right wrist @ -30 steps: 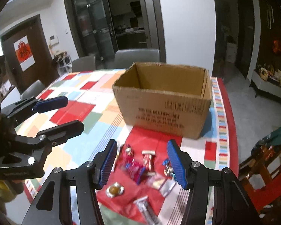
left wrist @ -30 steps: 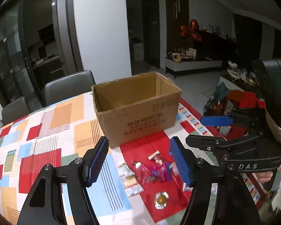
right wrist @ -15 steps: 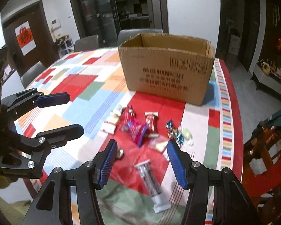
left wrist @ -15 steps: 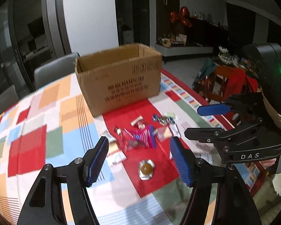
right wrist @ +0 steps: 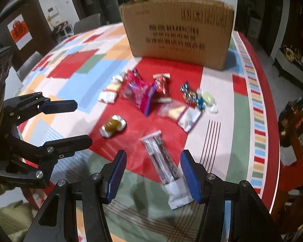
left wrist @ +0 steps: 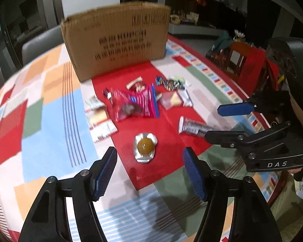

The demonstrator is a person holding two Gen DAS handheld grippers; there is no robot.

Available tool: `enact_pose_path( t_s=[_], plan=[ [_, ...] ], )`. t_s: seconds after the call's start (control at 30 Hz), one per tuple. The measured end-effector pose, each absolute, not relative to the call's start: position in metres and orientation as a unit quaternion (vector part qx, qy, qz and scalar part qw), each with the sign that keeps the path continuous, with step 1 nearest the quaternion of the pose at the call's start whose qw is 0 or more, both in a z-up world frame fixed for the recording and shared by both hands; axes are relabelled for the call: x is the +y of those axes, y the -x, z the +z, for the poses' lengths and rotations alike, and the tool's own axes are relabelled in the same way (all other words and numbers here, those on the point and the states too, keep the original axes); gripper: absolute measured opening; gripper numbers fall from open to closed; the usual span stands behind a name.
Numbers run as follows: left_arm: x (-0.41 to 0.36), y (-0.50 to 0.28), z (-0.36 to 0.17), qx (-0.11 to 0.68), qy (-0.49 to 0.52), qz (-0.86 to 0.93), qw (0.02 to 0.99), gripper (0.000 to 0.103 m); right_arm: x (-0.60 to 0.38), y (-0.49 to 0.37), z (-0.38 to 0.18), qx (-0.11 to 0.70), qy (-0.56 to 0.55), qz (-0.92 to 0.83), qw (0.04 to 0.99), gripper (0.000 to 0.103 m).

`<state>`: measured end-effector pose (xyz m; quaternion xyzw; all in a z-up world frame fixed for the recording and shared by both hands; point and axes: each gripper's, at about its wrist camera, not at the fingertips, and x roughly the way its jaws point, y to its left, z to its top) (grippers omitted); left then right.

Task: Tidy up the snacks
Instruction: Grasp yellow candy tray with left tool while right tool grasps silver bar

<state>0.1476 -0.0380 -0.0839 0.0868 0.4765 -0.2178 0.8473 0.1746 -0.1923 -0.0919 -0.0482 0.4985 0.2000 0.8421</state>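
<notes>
Several snacks lie on the table in front of a brown cardboard box (left wrist: 115, 38) (right wrist: 177, 30). A round foil-packed yolk snack (left wrist: 145, 147) (right wrist: 112, 128) lies nearest my left gripper (left wrist: 149, 171), which is open and empty just above it. A long clear-and-white bar wrapper (right wrist: 164, 167) (left wrist: 192, 128) lies between the fingers of my right gripper (right wrist: 152, 176), which is open and empty. A pink bag (left wrist: 135, 104) (right wrist: 140, 92) and small candies (right wrist: 198, 98) lie further back.
The round table (right wrist: 242, 121) has a colourful patchwork cloth and its edge curves close on the right. Grey chairs (left wrist: 40, 44) stand behind the box. A red wooden chair (right wrist: 297, 133) stands beside the table on the right.
Both grippers have come down and forward toward the snacks, which now look larger and nearer. The box interior is no longer visible. Both grippers stay open.
</notes>
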Motion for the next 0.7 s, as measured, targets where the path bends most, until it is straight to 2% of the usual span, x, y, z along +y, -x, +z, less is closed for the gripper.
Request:
enact_pose_path(
  t_s=[0.47,0.67,0.7],
  plan=[
    [-0.038,-0.171,-0.12,0.52,-0.067,-0.211,0.825,0.06,-0.195,-0.187,-0.123,0.534,0.048,0.191,0.822,0.056],
    [-0.042,-0.176,-0.124,0.518,-0.059,-0.207,0.828,0.051,-0.194,-0.19,-0.125,0.534,0.041,0.19,0.823,0.05],
    [-0.042,-0.177,-0.123,0.518,-0.057,-0.208,0.828,0.049,-0.193,-0.19,-0.124,0.533,0.042,0.193,0.823,0.047]
  ],
)
